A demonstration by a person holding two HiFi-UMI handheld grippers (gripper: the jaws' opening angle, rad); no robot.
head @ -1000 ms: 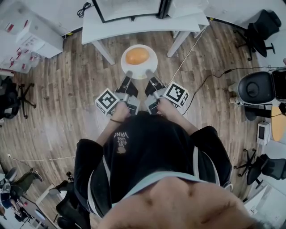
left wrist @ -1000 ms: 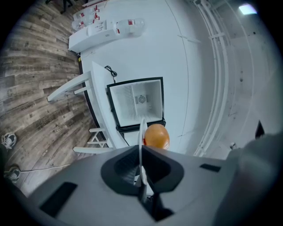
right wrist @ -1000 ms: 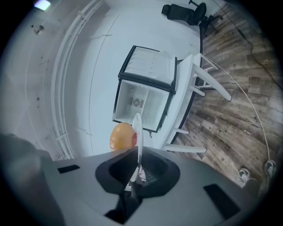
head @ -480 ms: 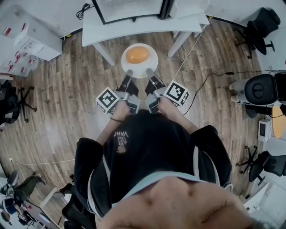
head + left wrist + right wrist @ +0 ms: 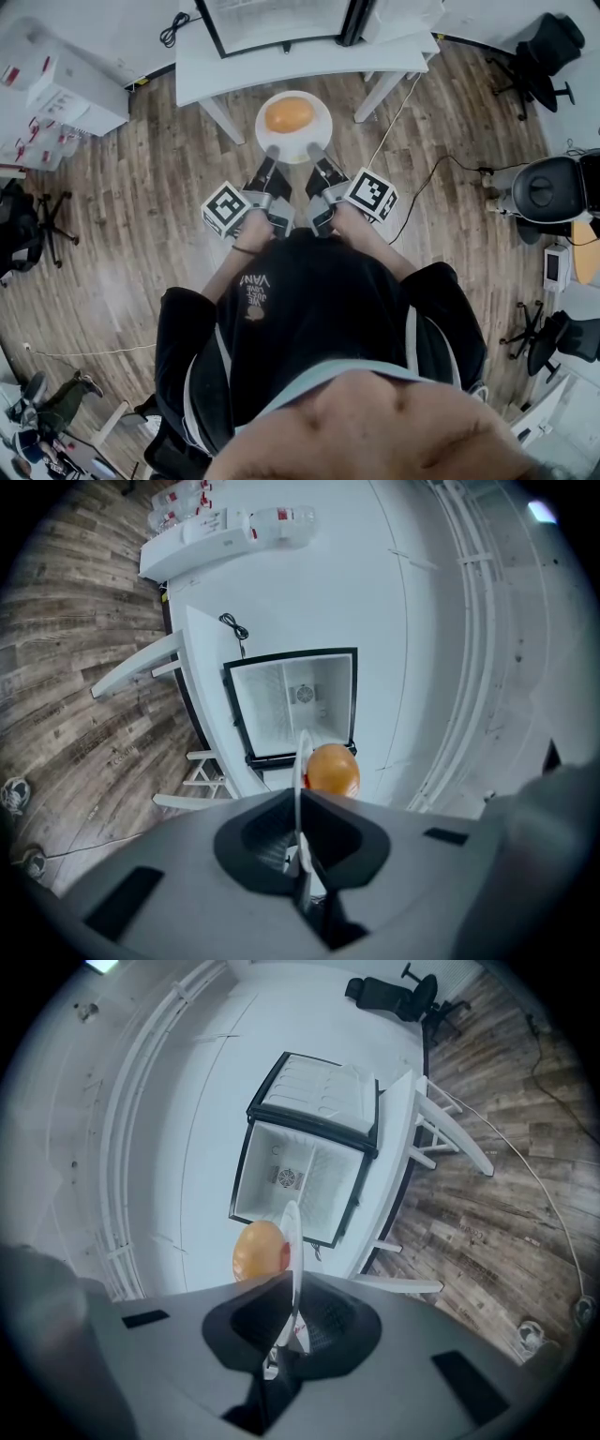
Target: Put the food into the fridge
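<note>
A white plate (image 5: 316, 126) carrying a round orange food (image 5: 289, 114) is held level above the wooden floor, just before a white table (image 5: 281, 58). My left gripper (image 5: 271, 153) is shut on the plate's near rim at the left, and my right gripper (image 5: 313, 150) is shut on the rim at the right. In the left gripper view the plate (image 5: 302, 754) stands edge-on between the shut jaws, with the food (image 5: 332, 769) beyond it. The right gripper view shows the same plate (image 5: 292, 1232) and food (image 5: 260, 1251). A small fridge (image 5: 292, 705) stands open on the table.
The fridge door (image 5: 323, 1096) hangs open toward the right side. A cable (image 5: 412, 178) trails over the floor at the right. Office chairs (image 5: 548, 52) stand at the right and a white shelf with boxes (image 5: 56, 84) at the left.
The table and fridge have drifted slightly nearer in the head view. Both grippers keep hold of the plate as before.
</note>
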